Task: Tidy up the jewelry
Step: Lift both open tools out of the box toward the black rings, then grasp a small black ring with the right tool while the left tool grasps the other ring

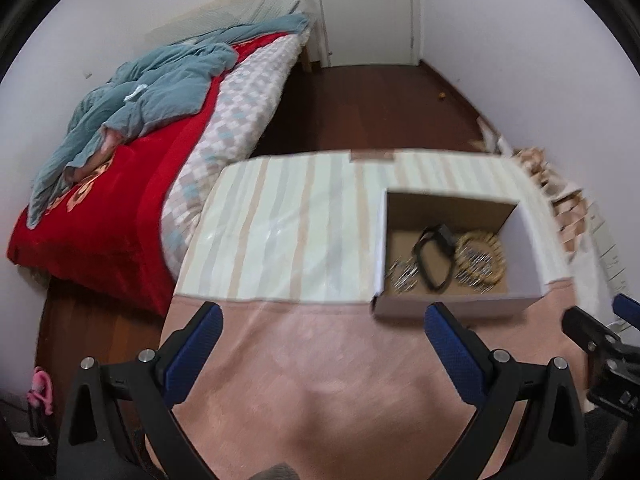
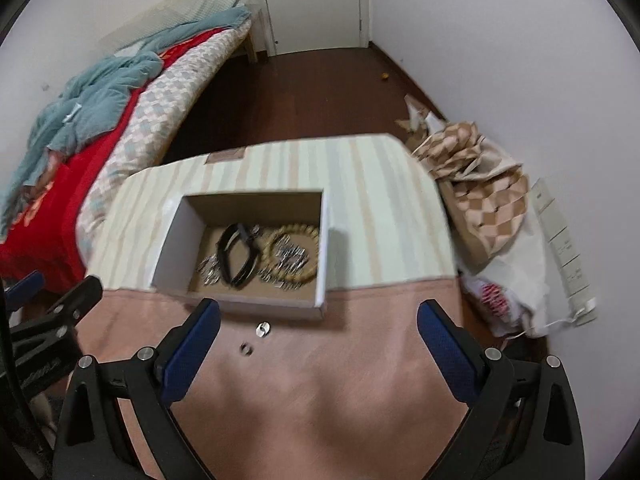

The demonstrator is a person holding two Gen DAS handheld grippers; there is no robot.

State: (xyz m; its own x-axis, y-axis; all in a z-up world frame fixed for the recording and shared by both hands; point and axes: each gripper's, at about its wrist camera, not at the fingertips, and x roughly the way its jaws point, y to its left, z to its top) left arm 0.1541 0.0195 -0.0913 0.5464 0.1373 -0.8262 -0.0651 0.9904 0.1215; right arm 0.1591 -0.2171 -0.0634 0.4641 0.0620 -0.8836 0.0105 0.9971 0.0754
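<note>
Right wrist view: right gripper (image 2: 318,332) spread, empty. Pendant (image 2: 263,329) lies at ten o'clock, near the box (image 2: 276,308). Pinch it squarely, low against the desk (image 2: 340,380).

- My left tool (image 1: 324,322): jaws spread wide, nothing between the blue pads (image 1: 454,354); it points forward and down, level.
- My right tool (image 2: 318,320): jaws likewise spread wide and empty, pads (image 2: 192,354) bare.
- The two tools sit side by side, each visible at the edge of the other's view.
</note>
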